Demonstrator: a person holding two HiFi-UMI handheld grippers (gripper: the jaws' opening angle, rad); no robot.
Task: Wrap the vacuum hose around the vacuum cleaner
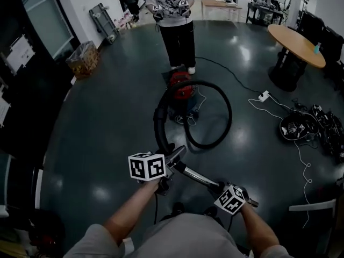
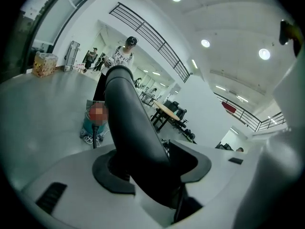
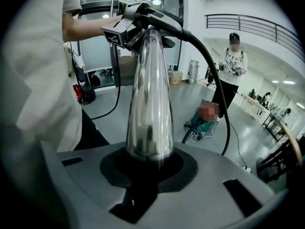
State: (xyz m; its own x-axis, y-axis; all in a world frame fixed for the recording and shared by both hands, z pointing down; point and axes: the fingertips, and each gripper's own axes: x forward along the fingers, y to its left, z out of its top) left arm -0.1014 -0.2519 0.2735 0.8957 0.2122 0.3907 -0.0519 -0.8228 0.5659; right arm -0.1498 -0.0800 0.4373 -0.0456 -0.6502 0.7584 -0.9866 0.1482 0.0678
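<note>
Right claw (image 3: 148, 165): clamped on the smooth, tapering chrome wand (image 3: 150, 94).
Left claw (image 2: 152, 171): jaws apart, with the matte black curved handle (image 2: 131, 123) between them.
Hose (image 1: 230, 112): black, looping over the glossy floor (image 1: 107, 144) right of the vacuum cleaner (image 1: 181, 92).
Vacuum cleaner: a red, rounded canister.

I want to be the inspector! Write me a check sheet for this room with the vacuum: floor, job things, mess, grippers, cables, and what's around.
Surface: dark, shiny floor.
Job's things: red vacuum stands on the floor. Its black hose lies in a loose loop beside it, not wrapped. A metal tube joins the hose's end.
Clutter: bin by the wall; heap of black gear on the right.
Grippers: left hand-held gripper has the hose's bent end between its jaws, seemingly loose. Right hand-held gripper is shut on the tube.
Cables: power strip and a white cable on the floor.
Surroundings: a person stands behind the vacuum; round table on the right.
</note>
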